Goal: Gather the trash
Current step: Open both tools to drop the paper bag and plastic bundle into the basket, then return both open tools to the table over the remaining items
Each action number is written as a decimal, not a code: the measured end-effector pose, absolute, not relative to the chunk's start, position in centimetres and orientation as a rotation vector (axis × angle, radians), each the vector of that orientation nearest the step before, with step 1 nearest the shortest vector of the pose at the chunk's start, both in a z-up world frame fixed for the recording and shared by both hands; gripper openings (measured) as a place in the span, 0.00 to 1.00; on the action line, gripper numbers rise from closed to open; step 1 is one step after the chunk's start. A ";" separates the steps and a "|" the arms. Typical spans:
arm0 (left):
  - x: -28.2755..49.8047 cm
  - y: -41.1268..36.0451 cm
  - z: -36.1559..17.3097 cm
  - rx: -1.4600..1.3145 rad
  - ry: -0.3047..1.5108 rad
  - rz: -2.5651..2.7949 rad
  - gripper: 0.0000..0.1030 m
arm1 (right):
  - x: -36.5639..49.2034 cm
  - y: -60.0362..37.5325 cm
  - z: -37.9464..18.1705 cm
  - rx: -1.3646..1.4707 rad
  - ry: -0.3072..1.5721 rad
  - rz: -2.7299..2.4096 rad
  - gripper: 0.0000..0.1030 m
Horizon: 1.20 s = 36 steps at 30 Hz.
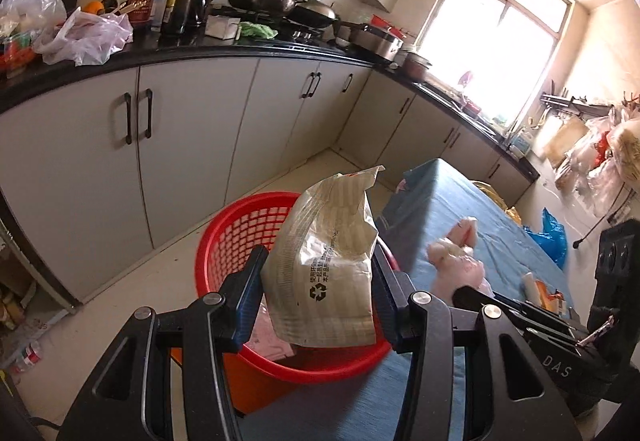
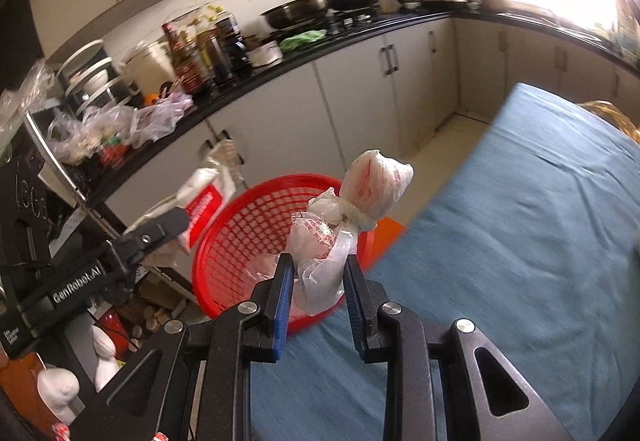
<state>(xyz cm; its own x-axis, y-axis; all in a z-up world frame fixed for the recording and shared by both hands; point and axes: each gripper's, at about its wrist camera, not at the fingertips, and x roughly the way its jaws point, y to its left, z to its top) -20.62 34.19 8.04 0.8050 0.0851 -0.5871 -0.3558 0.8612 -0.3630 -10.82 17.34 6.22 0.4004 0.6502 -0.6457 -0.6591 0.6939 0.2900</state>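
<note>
- Between the fingers of the left tool [image 1: 320, 293] stands a beige crinkled packet [image 1: 328, 265] with a recycling mark, clamped at both sides and held upright over the near rim of the red basket [image 1: 240, 237].
- Between the fingers of the right tool [image 2: 318, 293] sits the thin tail of a knotted white plastic bag [image 2: 344, 217]; the tool is squeezed onto it, and the bag's bulging tied end rises above the fingertips, in front of the red basket [image 2: 248, 229].
- Just beside the blue-covered bench [image 2: 520, 221] is the basket, its rim touching or overlapping the bench edge in both views.
- Only the left wrist view shows what lies on the bench: a pink crumpled bag [image 1: 456, 257], a blue bag [image 1: 554, 237] farther back and small orange-and-white scraps [image 1: 540, 291] near the right tool's body.
- Only the right wrist view shows the packet's red-and-white face, blurred, with the left tool reaching in from the left.
- Across the floor runs a black kitchen counter [image 1: 200, 49] with bottles, pans and plastic bags.
</note>
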 end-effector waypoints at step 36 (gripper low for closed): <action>-21.5 31.1 8.1 -0.315 0.625 0.344 0.73 | -9.7 8.8 5.2 0.259 0.797 0.689 0.70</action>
